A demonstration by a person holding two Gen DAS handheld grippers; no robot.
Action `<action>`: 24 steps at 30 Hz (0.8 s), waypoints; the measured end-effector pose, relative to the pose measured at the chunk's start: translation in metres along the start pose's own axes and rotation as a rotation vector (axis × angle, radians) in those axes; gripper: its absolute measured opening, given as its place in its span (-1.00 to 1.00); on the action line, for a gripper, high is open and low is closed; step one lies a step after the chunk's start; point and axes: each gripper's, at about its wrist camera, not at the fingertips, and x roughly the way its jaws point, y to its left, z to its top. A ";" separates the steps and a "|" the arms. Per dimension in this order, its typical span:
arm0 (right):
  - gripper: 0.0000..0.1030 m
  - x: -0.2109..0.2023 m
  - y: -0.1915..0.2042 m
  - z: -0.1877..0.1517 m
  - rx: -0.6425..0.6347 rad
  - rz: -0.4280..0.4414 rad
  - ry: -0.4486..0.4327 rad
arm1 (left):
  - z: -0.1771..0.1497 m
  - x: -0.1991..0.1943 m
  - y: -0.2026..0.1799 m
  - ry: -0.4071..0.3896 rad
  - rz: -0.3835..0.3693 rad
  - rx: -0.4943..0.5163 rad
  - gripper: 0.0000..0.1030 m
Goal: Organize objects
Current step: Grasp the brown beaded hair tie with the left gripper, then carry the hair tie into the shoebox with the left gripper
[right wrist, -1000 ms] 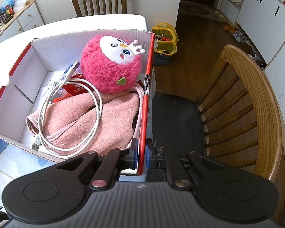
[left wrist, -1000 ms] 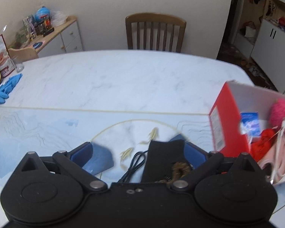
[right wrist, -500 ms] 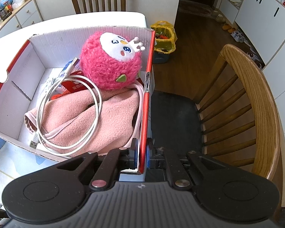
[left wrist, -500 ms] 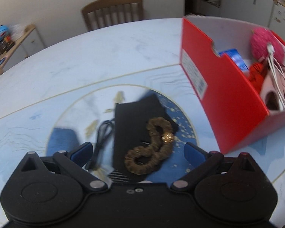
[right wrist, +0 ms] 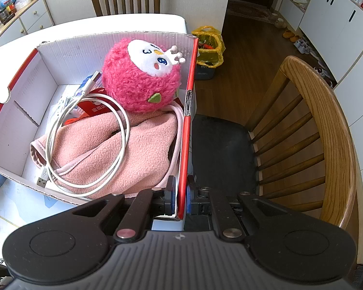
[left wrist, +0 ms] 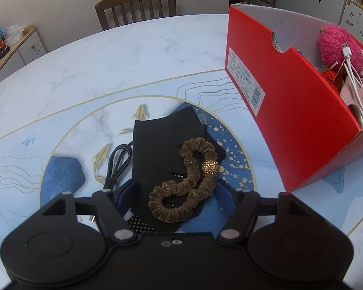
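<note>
Left wrist view: left gripper half open, jaws just closing, straddling pouch and scrunchie; no pad contact seen. Both lay on the table, beside the box; black cable on the pouch's far side. Scrunchie judged soft, light; best pinched across its band.

Right wrist view: right gripper clamped on the box wall. Inside the box: plush, fleece, white cable.

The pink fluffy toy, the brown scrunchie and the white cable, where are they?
pink fluffy toy (right wrist: 142, 84): right wrist view, on its pink fur below the face.
brown scrunchie (left wrist: 184, 188): left wrist view, on its velvet loop.
white cable (right wrist: 122, 125): right wrist view, on its coil over the pink fleece.
</note>
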 end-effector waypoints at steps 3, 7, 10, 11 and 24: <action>-0.84 0.000 0.000 0.000 0.000 0.000 0.001 | 0.000 -0.002 0.001 -0.004 -0.002 -0.011 0.07; -0.84 0.000 -0.001 -0.001 0.003 0.001 0.000 | 0.001 -0.006 0.003 -0.013 -0.006 -0.026 -0.17; -0.84 0.000 0.000 -0.002 0.004 0.003 -0.002 | 0.002 -0.011 0.005 -0.026 -0.019 -0.049 -0.44; -0.84 0.000 0.000 -0.002 0.005 0.003 -0.002 | 0.003 -0.013 0.006 -0.030 -0.021 -0.053 -0.53; -0.84 0.001 0.000 -0.002 0.010 0.006 -0.008 | 0.008 -0.029 0.009 -0.076 -0.001 -0.090 -0.90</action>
